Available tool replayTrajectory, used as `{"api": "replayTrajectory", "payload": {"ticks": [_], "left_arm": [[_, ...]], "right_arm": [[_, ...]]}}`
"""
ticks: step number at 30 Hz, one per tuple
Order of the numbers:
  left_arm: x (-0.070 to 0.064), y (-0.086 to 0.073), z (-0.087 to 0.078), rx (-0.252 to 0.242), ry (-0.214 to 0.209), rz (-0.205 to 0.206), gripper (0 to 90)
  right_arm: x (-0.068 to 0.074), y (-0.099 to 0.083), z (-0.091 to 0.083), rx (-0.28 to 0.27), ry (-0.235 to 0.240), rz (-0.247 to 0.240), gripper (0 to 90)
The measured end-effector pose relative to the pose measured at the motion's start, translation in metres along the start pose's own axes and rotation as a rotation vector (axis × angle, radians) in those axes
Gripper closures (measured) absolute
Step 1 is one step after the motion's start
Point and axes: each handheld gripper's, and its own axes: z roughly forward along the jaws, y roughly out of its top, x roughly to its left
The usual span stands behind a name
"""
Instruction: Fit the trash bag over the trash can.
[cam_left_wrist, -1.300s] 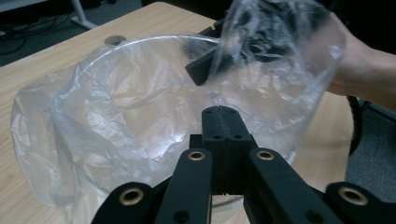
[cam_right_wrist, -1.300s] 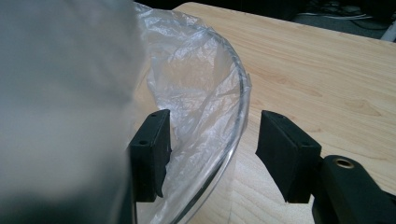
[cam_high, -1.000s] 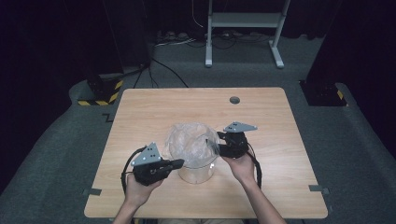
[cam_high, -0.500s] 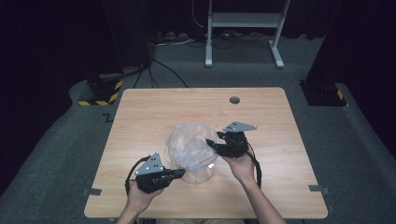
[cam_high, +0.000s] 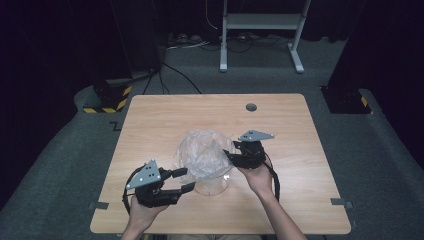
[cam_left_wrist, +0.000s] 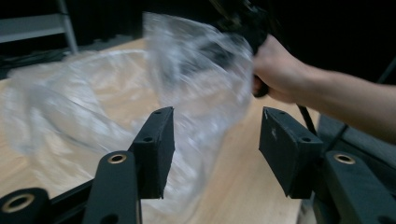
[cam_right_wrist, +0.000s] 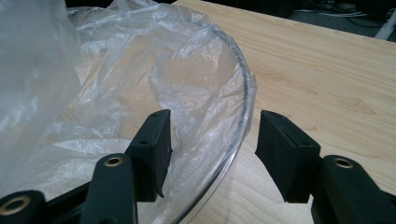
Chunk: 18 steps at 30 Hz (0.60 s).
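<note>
A clear bowl (cam_high: 212, 187) stands near the middle front of the wooden table (cam_high: 280, 125), with a crumpled clear plastic bag (cam_high: 202, 152) bulging out of it. My left gripper (cam_high: 184, 180) is open at the bowl's near left side; in the left gripper view its jaws (cam_left_wrist: 215, 140) stand wide apart with the bag (cam_left_wrist: 196, 74) just ahead, nothing between them. My right gripper (cam_high: 229, 156) is open at the bowl's right side. In the right gripper view its jaws (cam_right_wrist: 212, 144) straddle the bowl's rim (cam_right_wrist: 245, 93), the bag (cam_right_wrist: 130, 84) lining the inside.
A small round hole (cam_high: 251, 107) sits in the table near its far edge. Bare wood lies to the right (cam_right_wrist: 327, 70) and far side of the bowl. A white stand (cam_high: 260, 22) and cables are on the floor beyond the table.
My left gripper has dropped back from the bowl's side toward the table's near edge. The right gripper has crept slightly closer onto the rim, and the bag has shifted.
</note>
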Motion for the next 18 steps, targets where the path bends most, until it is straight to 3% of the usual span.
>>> {"api": "replayTrajectory", "payload": {"ticks": [3,8,14,18], "left_arm": [[0.009,0.013,0.006,0.019,0.048,-0.033,41.5],[0.026,0.03,0.027,0.049,0.064,-0.071,38.9],[0.032,0.049,0.042,0.073,0.048,-0.08,38.7],[0.036,0.056,0.06,0.156,0.045,-0.098,38.6]], "right_arm": [[0.0,0.0,0.0,-0.001,-0.002,-0.004,44.6],[0.001,0.001,0.001,0.002,-0.012,0.002,45.0],[0.003,0.003,0.005,0.005,-0.023,0.005,46.5],[0.004,0.005,0.007,0.011,-0.017,0.01,46.7]]}}
